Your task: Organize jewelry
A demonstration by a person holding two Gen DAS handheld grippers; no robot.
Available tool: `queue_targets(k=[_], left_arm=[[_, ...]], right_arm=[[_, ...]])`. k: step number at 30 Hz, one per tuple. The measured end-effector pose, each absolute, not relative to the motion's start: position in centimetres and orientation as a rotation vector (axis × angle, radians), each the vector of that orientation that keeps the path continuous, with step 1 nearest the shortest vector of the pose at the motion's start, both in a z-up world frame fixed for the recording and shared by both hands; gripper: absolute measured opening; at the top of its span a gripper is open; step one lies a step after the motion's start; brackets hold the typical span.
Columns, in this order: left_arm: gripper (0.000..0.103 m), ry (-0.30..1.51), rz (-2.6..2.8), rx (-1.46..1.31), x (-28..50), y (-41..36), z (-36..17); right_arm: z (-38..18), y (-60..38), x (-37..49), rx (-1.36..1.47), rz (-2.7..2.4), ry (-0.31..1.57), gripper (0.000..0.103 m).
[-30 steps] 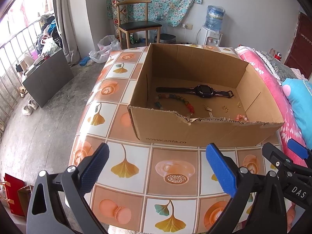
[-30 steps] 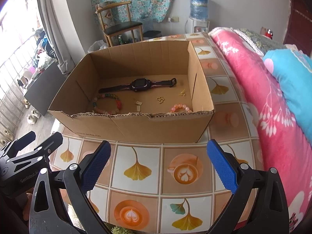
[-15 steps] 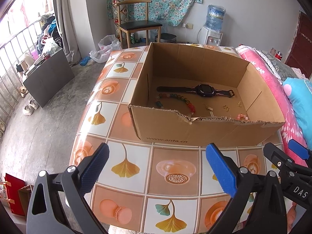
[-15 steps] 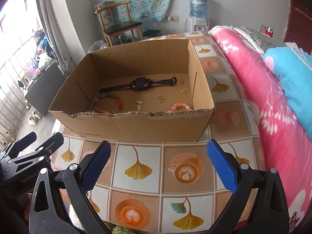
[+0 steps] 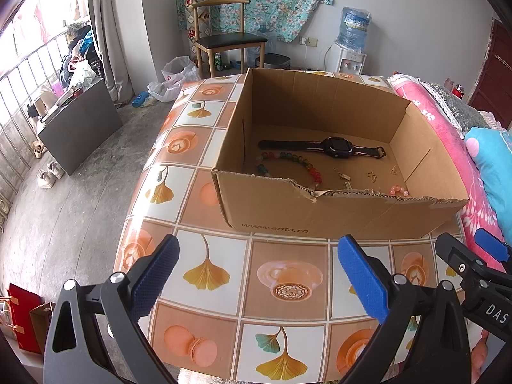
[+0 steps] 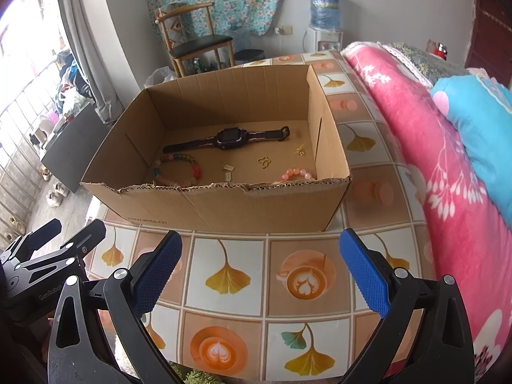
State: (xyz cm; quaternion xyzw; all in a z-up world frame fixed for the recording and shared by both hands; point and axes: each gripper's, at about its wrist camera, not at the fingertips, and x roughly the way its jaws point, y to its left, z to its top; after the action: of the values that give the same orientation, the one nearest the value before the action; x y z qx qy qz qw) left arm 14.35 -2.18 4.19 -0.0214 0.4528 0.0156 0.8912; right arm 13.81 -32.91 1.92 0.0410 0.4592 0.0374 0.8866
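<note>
Nearest, left tongs and right tongs both released, gaping wide over the near edge of the tiled bench, grasping nothing. Just beyond, a cardboard box printed "www.anta.cn"; "DAS" and "GenRobot" legible on the tong bodies. Inside on the box floor: pink bead bracelet at the near right corner, multicoloured bead bracelet near left, small gold pieces between, black smartwatch toward the far wall. Probably best to clear the torn near rim from above, then descend vertically and pinch one bead strand, not the tiny charms first.
</note>
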Motion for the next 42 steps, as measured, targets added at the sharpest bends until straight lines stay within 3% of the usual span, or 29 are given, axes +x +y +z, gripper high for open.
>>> queue_targets(k=[42], left_arm=[[0.098,0.965,0.037,-0.049,14.50,-2.12,3.74]], right_arm=[[2.57,-32.87,13.52,0.110,0.084,0.958,0.095]])
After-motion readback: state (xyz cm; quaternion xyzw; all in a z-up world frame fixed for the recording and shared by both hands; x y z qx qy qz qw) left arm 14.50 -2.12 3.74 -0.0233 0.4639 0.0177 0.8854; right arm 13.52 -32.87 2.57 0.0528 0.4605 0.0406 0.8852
